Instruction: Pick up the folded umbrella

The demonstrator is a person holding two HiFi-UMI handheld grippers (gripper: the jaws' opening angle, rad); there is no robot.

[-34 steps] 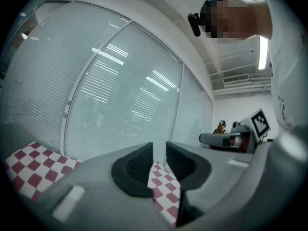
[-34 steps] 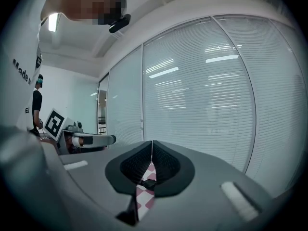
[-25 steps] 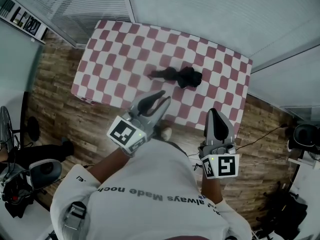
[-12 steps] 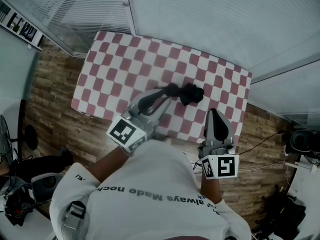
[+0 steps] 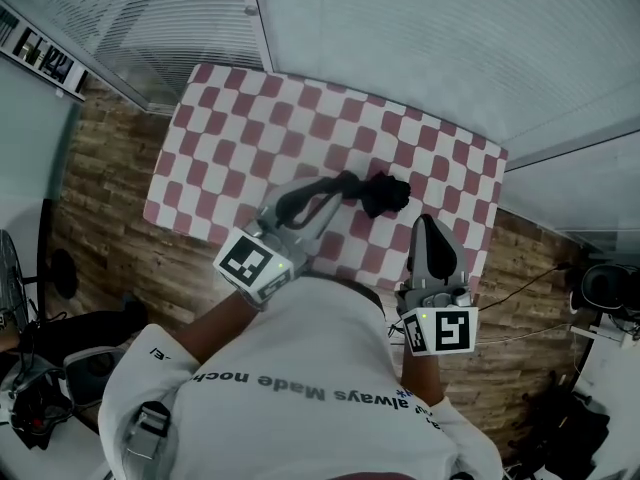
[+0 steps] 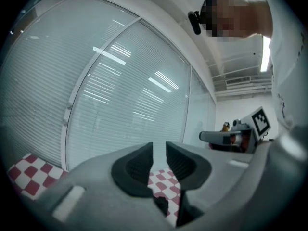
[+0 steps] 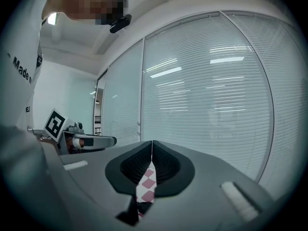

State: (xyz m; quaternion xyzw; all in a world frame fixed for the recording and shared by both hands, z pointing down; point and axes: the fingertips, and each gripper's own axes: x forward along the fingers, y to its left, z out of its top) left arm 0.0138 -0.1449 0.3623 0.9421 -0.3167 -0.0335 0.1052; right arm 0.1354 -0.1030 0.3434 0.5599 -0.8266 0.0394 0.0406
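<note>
Black folded umbrella on the red-and-white checked table. Likely risk: the left gripper, empty with its jaws only narrowly apart, may shove the umbrella along instead of straddling it. In the head view the left gripper's tips overlap the umbrella's thin end. The right gripper, closed and empty, points just beside the bulkier end.

We saw the folded umbrella — black, its fabric bunched at the right end, a slimmer part running left — lying flat on the red-and-white checked table, right of its middle.
</note>
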